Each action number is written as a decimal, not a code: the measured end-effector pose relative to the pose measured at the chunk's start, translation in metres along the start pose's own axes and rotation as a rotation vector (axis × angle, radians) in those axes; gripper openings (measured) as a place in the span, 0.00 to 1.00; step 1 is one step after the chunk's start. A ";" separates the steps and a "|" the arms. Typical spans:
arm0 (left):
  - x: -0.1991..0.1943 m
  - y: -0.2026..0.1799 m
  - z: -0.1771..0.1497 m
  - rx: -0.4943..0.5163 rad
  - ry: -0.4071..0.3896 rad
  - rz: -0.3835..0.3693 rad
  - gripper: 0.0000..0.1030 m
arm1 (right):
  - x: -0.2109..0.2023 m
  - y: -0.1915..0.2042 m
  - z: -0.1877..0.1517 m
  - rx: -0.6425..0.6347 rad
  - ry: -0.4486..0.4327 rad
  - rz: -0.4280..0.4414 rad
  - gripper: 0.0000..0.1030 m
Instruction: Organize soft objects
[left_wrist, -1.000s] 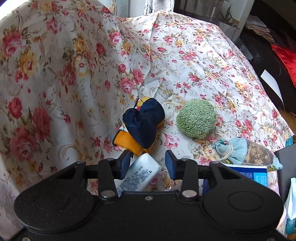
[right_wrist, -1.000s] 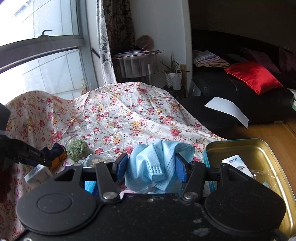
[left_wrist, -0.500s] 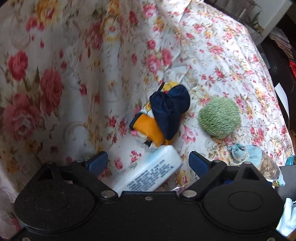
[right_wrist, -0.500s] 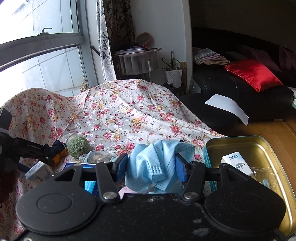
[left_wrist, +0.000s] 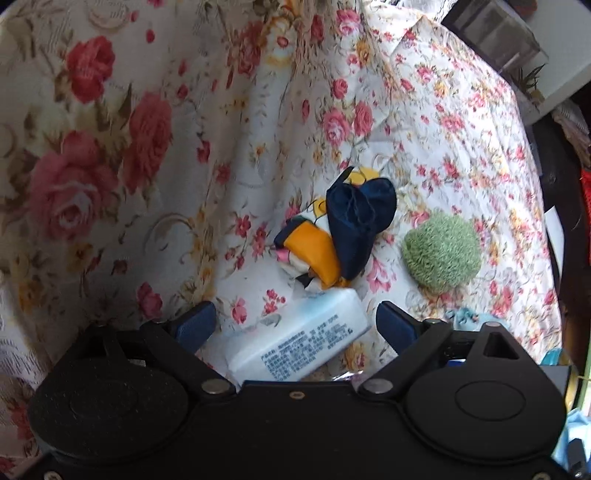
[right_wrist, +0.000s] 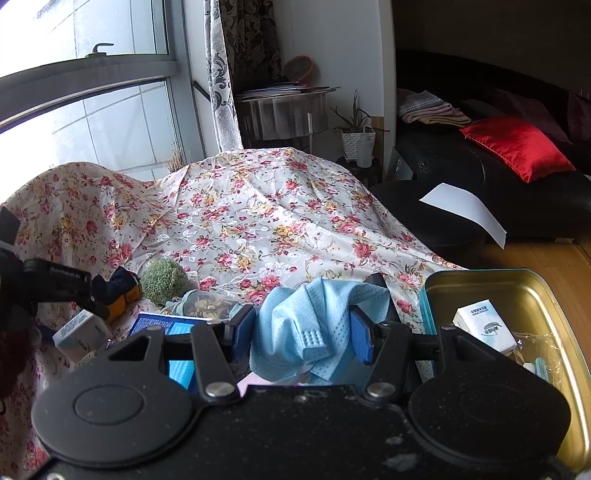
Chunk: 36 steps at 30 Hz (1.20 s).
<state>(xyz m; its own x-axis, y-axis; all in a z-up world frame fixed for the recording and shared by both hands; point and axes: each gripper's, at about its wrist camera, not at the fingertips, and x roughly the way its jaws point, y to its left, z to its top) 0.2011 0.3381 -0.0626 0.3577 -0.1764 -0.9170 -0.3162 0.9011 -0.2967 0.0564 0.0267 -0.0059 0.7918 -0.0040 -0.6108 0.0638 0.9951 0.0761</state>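
Observation:
My left gripper (left_wrist: 295, 325) is open, its jaws wide on either side of a white tissue pack (left_wrist: 299, 343) that lies on the floral cloth (left_wrist: 443, 122). Just beyond lie a navy and orange fabric bundle (left_wrist: 343, 240) and a green knitted ball (left_wrist: 439, 254). My right gripper (right_wrist: 301, 332) is shut on a crumpled light blue cloth (right_wrist: 314, 325), held left of a gold tin (right_wrist: 517, 291). The right wrist view also shows the tissue pack (right_wrist: 81, 332), the bundle (right_wrist: 118, 291), the ball (right_wrist: 164, 275) and the left gripper (right_wrist: 55, 284).
The tin holds a small white box (right_wrist: 484, 325) and clear wrap. A pouch of dried bits (right_wrist: 203, 302) and a blue box (right_wrist: 162, 321) lie between the grippers. A black sofa with a red cushion (right_wrist: 517, 147) stands at the right. A window is at the left.
My left gripper opened and let go of the tissue pack, which now lies on the cloth, and it tilted down and left. My right gripper stayed shut on the blue cloth, nearly still.

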 end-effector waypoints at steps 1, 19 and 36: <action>0.000 -0.001 0.000 0.007 -0.004 0.004 0.85 | 0.000 0.000 0.000 -0.001 0.001 0.002 0.51; 0.010 -0.008 -0.012 0.040 0.088 0.058 0.84 | -0.002 0.004 0.000 -0.019 -0.003 0.006 0.51; 0.003 -0.016 -0.010 0.054 0.007 0.003 0.87 | -0.002 0.006 0.001 -0.023 -0.002 0.009 0.52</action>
<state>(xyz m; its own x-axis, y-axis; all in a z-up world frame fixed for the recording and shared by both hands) 0.1980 0.3191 -0.0631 0.3507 -0.1758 -0.9198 -0.2697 0.9217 -0.2789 0.0556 0.0327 -0.0037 0.7937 0.0051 -0.6082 0.0426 0.9970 0.0640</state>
